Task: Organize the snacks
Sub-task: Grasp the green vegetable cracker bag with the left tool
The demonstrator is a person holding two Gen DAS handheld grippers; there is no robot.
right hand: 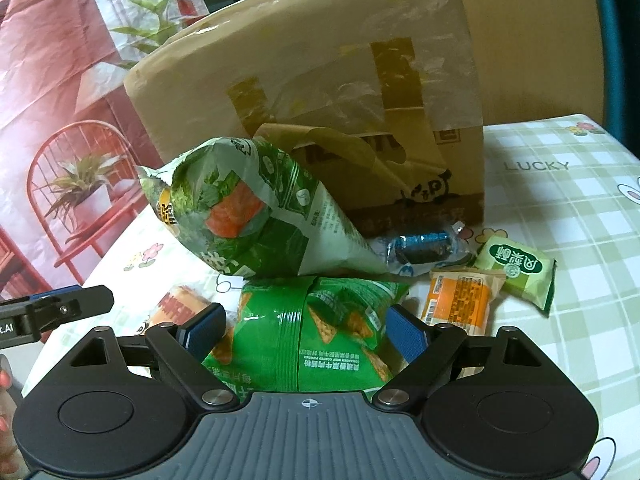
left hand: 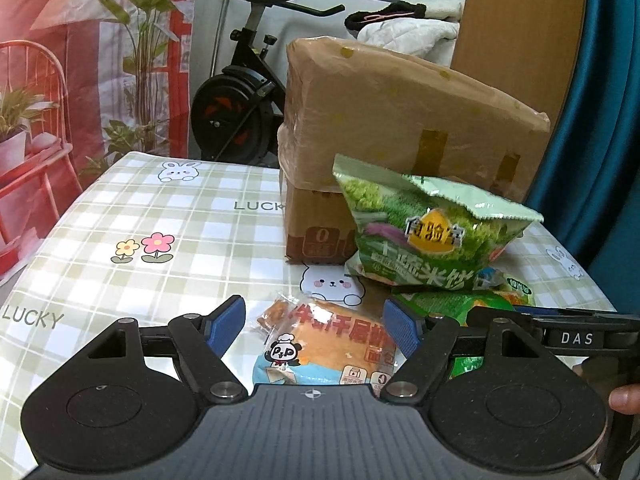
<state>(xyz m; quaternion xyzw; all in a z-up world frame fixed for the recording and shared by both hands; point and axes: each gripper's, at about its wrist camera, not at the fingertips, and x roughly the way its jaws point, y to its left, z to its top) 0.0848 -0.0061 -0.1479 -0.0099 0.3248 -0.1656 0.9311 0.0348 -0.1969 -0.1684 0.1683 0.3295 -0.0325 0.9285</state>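
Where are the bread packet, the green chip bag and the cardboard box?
bread packet (left hand: pixel 332 344), left wrist view, orange front.
green chip bag (right hand: pixel 320 328), right wrist view, back seam.
cardboard box (right hand: pixel 320 92), right wrist view, taped side.

Open right tongs astride green chip bag

A green-and-white checked tablecloth printed with rabbits and flowers is seen beneath green foil snack bags and a brown taped cardboard box.

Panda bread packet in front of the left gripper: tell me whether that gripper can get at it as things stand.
Probably yes. The panda bread packet lies flat on the tablecloth between the left gripper's open jaws, nothing on top of it. The green rice-snack bag stands behind it, out of the way.
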